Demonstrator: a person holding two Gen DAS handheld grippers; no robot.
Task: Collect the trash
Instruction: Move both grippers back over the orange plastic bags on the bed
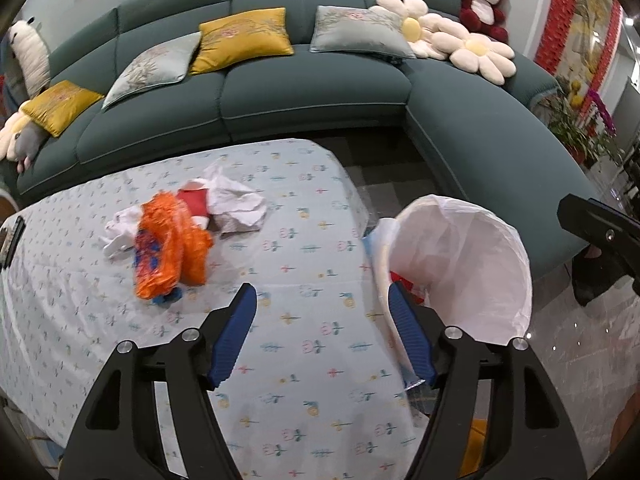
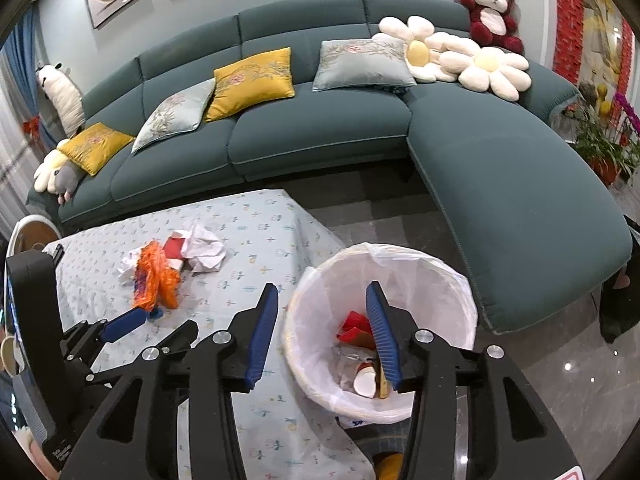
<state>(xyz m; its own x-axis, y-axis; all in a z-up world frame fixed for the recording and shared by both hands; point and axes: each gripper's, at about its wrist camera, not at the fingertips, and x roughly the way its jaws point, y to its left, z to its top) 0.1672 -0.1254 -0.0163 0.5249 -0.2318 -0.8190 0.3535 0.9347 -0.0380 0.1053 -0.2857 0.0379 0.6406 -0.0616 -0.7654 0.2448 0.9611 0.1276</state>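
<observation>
On the table's floral cloth (image 1: 312,356) lies a heap of trash: an orange plastic wrapper (image 1: 168,248), crumpled white paper (image 1: 236,200), a red piece (image 1: 194,202) and a white tissue (image 1: 120,234). My left gripper (image 1: 322,292) stands open over bare cloth, short of the heap, with nothing between its fingers. A bin with a white liner (image 2: 440,292) stands off the table's right edge; a red carton (image 2: 354,328) and a white cup (image 2: 364,380) lie inside. My right gripper (image 2: 322,290) is open and empty above the bin's near rim. The orange wrapper (image 2: 154,280) also shows in the right wrist view.
A teal corner sofa (image 1: 312,92) with cushions, flower pillows (image 1: 480,52) and a red plush bear (image 1: 482,4) curves behind the table and around the bin. A dark device (image 1: 10,240) sits at the table's left edge. Potted plants (image 2: 600,140) stand far right on glossy floor.
</observation>
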